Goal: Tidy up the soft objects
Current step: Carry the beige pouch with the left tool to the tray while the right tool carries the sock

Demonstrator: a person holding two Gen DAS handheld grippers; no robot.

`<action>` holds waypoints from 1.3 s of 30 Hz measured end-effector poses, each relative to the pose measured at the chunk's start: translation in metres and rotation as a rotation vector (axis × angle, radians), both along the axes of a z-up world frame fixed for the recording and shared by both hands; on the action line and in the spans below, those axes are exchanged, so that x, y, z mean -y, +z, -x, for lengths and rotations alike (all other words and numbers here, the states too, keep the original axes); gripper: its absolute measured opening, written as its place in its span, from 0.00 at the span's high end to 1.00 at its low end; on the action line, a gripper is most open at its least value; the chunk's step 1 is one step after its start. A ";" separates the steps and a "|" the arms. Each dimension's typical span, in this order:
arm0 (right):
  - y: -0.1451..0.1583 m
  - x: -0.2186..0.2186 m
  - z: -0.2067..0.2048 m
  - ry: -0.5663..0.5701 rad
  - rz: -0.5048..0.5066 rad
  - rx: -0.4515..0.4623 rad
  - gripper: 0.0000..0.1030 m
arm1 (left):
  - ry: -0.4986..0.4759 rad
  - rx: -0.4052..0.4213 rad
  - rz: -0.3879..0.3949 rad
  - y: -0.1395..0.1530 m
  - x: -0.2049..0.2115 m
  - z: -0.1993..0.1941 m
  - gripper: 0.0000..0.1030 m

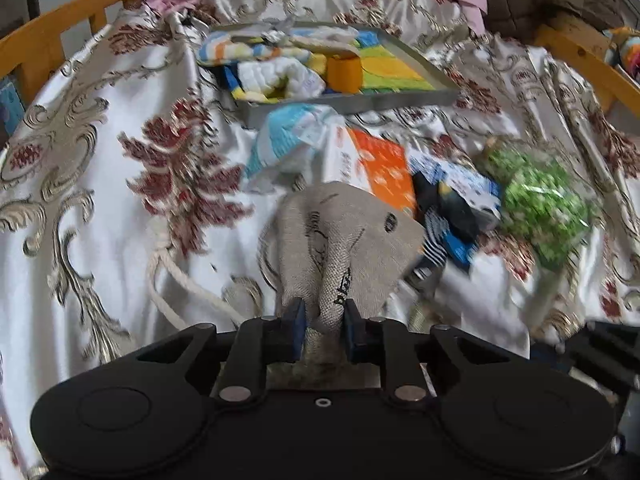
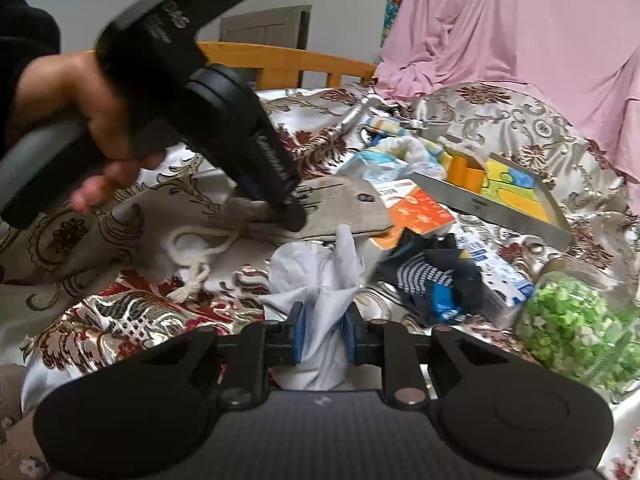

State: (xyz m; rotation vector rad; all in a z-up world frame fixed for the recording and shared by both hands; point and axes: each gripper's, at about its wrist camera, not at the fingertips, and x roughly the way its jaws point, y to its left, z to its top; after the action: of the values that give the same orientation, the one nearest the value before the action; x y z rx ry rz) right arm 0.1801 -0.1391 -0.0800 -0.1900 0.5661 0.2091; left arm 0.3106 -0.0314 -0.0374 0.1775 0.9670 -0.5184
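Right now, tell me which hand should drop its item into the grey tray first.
Probably the left. The left gripper is shut on the burlap pouch, with the grey tray straight ahead. The right gripper, shut on white plastic, has the left hand and pouch partly across its path.

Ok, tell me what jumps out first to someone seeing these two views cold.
First, the grippers: the left gripper is clamped on a bunched beige burlap pouch with a rope drawstring, and the right gripper pinches a crumpled white plastic bag. Behind them, a grey tray of colourful cloths and an orange block sits further up the floral bedspread. A bright green speckled bundle lies at the right.
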 end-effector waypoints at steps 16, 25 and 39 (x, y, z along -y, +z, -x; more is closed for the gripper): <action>0.035 0.057 0.019 -0.193 -0.086 0.047 0.87 | -0.010 -0.032 0.051 0.033 0.046 0.051 0.86; 0.069 0.094 0.014 -0.251 -0.119 0.166 0.88 | 0.021 0.044 0.161 0.077 0.077 0.026 0.86; 0.141 0.216 -0.131 -0.238 -0.176 0.209 0.88 | 0.065 0.190 0.372 0.105 0.146 -0.157 0.86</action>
State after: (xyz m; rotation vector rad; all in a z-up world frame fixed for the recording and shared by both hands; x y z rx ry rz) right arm 0.3112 -0.3552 0.0615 0.0271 0.3557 0.0070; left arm 0.4675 -0.1775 0.0676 -0.1369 0.6749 -0.6004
